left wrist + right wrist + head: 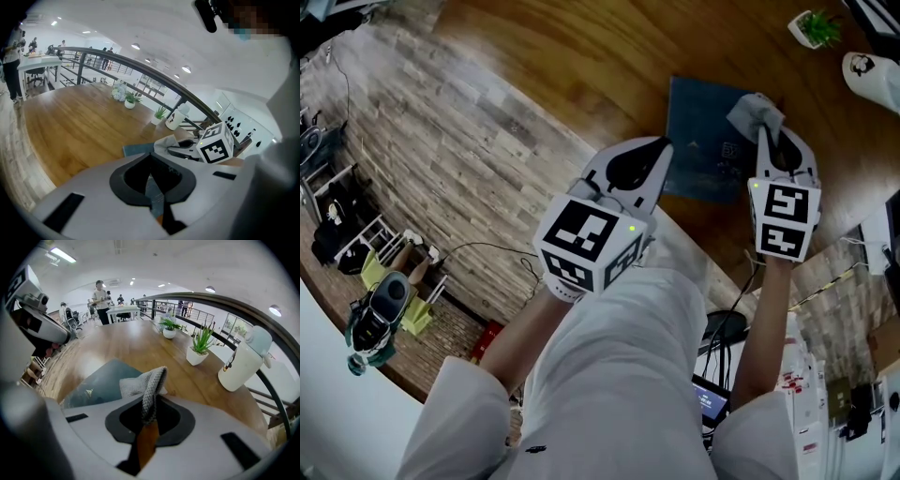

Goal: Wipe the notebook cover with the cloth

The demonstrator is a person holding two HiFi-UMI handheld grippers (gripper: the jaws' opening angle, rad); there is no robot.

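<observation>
A dark blue notebook (705, 141) lies flat on the wooden table (544, 56). My right gripper (766, 127) is shut on a grey knitted cloth (755, 112), held over the notebook's right part. In the right gripper view the cloth (143, 385) sticks up out of the closed jaws of the right gripper (149, 414), with the notebook (96, 383) just ahead on the left. My left gripper (661, 147) points at the notebook's left edge. In its own view the left gripper (151, 174) has its jaws together with nothing held. Whether it touches the notebook (138, 149) I cannot tell.
A white jug (874, 77) and a small potted plant (814, 28) stand at the table's far right. The right gripper view shows the jug (243, 357) and two plants (201, 345) along a railing. The table's curved edge runs close to my legs, with floor and clutter on the left.
</observation>
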